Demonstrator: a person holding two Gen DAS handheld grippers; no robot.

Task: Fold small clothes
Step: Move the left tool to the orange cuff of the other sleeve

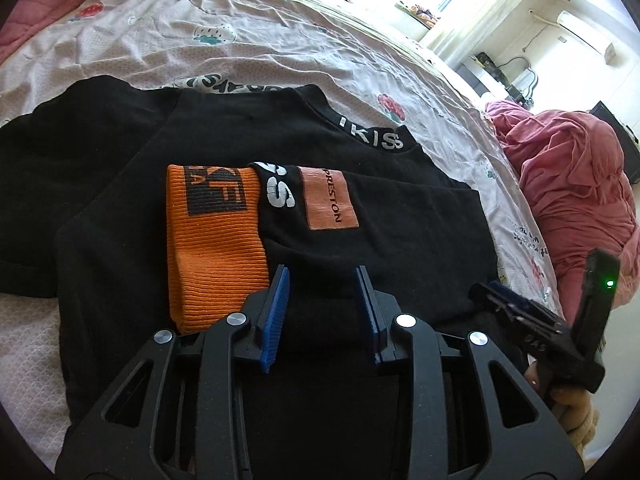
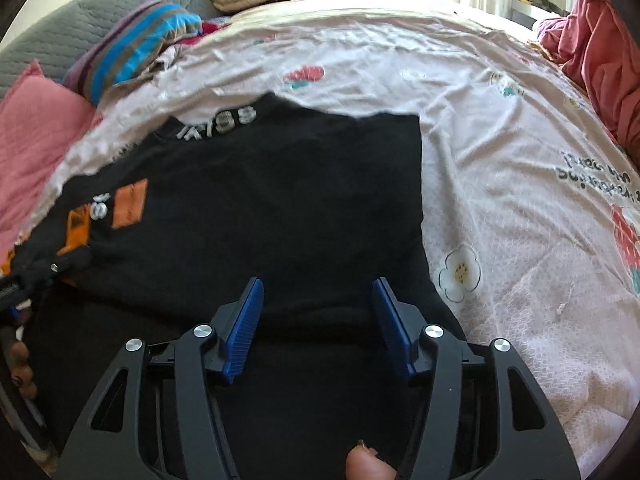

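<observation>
black shirt (image 2: pixel 280 208) flat on bed (image 2: pixel 500 128), partly folded, collar toward far side, long axis running away from cameras | orange cuff (image 1: pixel 216 240) folded across it | left gripper (image 1: pixel 322 280) jaws narrowly apart, empty | right gripper (image 2: pixel 318 292) jaws wider, empty, over near hem

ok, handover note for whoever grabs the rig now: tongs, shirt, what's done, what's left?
Left tongs: open, nothing held, over the near edge of the black sweatshirt beside its orange cuff.
Right tongs: open, nothing held, over the sweatshirt's near right part.
Sweatshirt lies flat on the floral bedsheet, collar away.
Done: sleeve folded across the body.
Left: probably grip the near hem, fold toward the collar, set aside.
</observation>
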